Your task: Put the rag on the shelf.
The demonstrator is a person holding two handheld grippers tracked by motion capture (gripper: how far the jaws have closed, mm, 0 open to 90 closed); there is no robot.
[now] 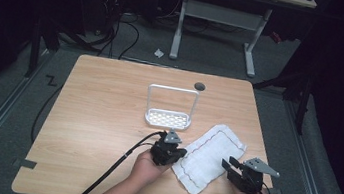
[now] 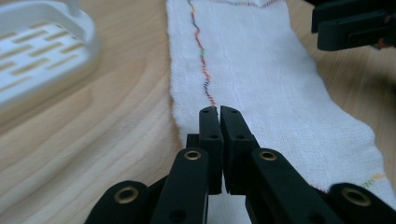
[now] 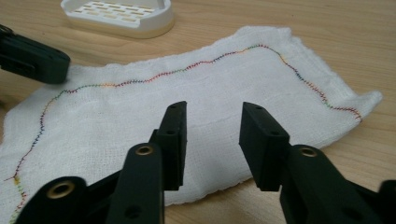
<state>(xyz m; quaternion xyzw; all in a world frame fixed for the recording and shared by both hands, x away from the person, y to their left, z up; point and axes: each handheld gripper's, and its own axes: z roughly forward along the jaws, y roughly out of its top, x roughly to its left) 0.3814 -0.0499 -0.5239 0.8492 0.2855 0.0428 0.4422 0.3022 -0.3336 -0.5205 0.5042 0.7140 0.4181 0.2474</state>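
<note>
Left gripper (image 2: 219, 112): we log its jaws pressed together at the near edge of the white cloth (image 2: 261, 79); whether any fabric is pinched between them we cannot tell. Right gripper (image 3: 212, 116): jaws parted, holding nothing, poised just over the cloth's opposite edge. Cloth: flat on the bench (image 1: 103, 108), just beside the white rack (image 1: 168, 118). Risk, in our judgement: a thin one-sided pinch may slip, or drag and bunch the fabric toward the rack.
</note>
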